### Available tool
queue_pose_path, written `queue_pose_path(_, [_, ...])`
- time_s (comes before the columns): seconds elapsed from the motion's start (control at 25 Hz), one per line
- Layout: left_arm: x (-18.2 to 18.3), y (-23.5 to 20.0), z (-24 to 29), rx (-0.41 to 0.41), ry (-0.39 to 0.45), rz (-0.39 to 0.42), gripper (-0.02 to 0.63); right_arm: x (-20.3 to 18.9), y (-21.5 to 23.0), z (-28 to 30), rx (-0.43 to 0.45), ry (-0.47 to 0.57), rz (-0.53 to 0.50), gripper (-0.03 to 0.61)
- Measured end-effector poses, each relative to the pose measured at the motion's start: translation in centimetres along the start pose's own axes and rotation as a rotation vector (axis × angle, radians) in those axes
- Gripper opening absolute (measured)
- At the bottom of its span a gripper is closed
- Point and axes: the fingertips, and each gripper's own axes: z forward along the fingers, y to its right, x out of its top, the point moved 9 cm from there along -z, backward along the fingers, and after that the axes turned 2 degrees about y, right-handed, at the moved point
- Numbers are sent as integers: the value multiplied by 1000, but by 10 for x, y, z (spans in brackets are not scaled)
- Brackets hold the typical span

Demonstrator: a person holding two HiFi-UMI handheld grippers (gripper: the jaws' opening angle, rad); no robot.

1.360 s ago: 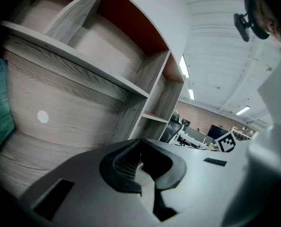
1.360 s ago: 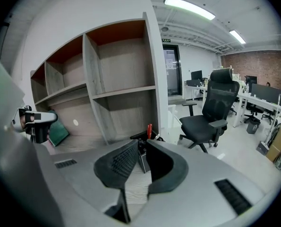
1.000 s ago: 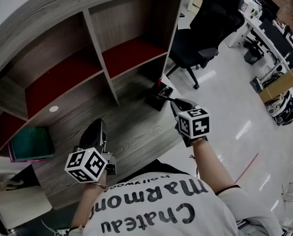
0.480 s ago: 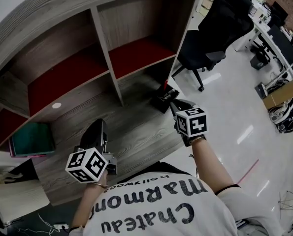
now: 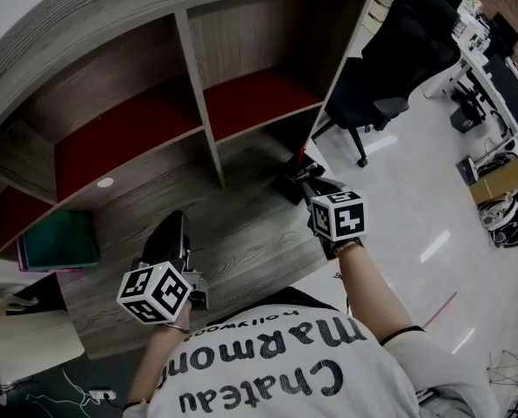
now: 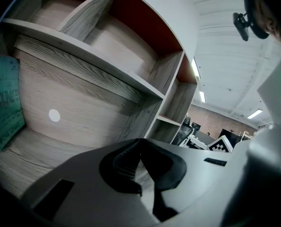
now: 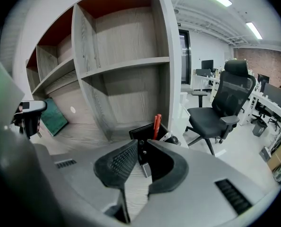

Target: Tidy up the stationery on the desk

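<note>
Head view: left gripper point(image 5: 175, 223) low over the desk point(image 5: 241, 225), well apart from the holder point(image 5: 286, 186). Right gripper point(image 5: 306, 179) just beside the holder, which stands at the desk's right end with a red pen point(image 5: 300, 156) upright in it. Green book point(image 5: 60, 240) at the desk's far left.

Left gripper view: jaw tips together, nothing held.

Right gripper view: jaws a narrow way apart, clamped on a slim dark item point(image 7: 141, 157) with a silvery near end that fills the gap. Holder just beyond the tips.
</note>
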Motion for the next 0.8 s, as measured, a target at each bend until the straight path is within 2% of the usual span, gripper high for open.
queue_pose_path(0.52, [-1,-7,-4,10,2,-2,15,-5,-1,7,-2,13,48,69])
queue_pose_path(0.8, [6,-8,-8,3,21,3,15,1,-1,-2,-13,52,68,89])
